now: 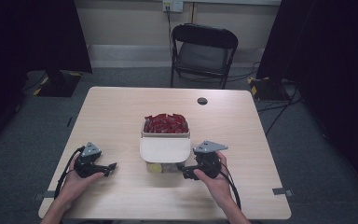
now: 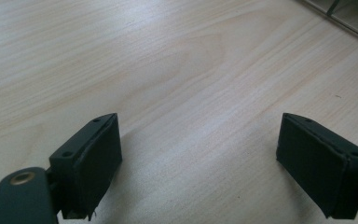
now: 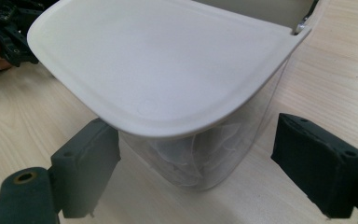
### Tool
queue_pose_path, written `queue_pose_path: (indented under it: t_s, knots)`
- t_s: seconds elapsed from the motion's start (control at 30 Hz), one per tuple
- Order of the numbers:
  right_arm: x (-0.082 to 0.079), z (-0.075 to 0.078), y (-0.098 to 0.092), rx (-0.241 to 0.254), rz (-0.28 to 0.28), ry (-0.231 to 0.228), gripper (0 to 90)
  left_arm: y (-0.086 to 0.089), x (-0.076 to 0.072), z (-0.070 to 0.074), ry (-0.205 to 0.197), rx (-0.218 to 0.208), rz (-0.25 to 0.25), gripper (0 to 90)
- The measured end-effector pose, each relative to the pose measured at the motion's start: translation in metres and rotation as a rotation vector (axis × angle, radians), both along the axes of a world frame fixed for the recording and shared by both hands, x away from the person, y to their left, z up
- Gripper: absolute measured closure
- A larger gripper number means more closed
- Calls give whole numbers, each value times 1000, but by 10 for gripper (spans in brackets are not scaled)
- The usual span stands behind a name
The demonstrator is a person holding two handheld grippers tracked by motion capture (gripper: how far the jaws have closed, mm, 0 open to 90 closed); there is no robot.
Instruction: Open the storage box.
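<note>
My left gripper point(image 1: 113, 165) rested on the table point(image 1: 121, 112) at about eight o'clock from the container point(image 1: 165, 149), its jaws spread wide over bare wood. My right gripper point(image 1: 181, 167) sat at four o'clock, jaws apart beside the clear tub point(image 3: 200, 158), under its white lid point(image 3: 163, 65), not touching. Red packets point(image 1: 166, 123) filled the compartment at twelve o'clock.

No text, label, brand, number or sign can be read in these pictures. The red packets point(image 1: 166, 123) in the container point(image 1: 165, 149) are too small and blurred to show any print, and the white lid point(image 3: 163, 70) is plain.
</note>
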State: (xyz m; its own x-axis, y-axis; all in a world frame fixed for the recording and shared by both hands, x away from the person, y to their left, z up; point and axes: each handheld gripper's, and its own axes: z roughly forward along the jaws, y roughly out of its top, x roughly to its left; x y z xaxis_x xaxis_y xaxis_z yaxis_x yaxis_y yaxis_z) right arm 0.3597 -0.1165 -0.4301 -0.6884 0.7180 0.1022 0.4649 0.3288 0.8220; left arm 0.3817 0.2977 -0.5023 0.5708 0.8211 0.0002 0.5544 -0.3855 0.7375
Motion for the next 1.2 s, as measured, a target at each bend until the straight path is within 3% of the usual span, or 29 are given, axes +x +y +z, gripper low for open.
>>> queue_pose_path:
  t_s: [1.2]
  knots:
    - [11,26,2,61,1,-40,143,0,0,0,0,0,0,135]
